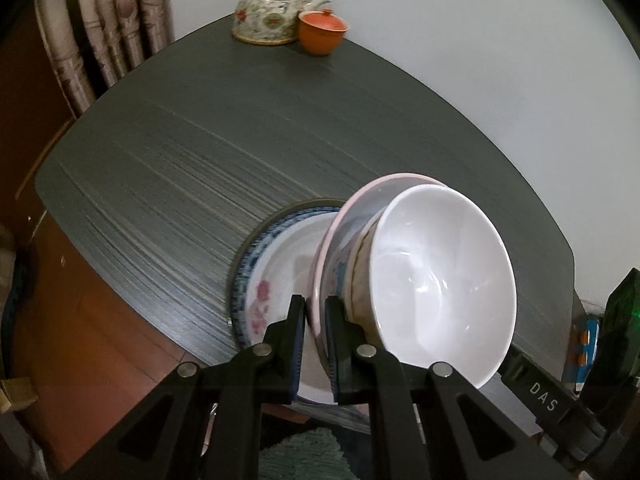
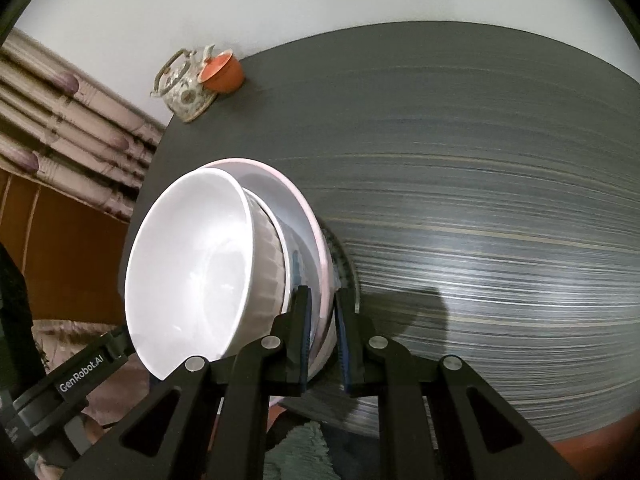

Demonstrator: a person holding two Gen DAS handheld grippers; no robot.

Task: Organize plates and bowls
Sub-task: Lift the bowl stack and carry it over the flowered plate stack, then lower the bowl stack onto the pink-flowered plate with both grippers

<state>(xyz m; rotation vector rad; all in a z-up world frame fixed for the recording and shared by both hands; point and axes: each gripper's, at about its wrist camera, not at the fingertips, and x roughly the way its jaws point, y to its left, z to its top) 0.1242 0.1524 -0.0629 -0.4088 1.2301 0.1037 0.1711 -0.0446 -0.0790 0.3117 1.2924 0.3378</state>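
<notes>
Already glossy ribbed bowl (image 2: 192,276) on pink-rimmed plate (image 2: 304,208)

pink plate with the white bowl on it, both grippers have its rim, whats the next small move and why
Probably ease it straight down, level. Both the left gripper and right gripper clamp the pink plate, which carries the white bowl and sits just above the blue-rimmed plate. Tilting could slide the bowl.

Dark table (image 1: 200,140), white wall (image 1: 440,40), curtains (image 1: 100,20)
</notes>
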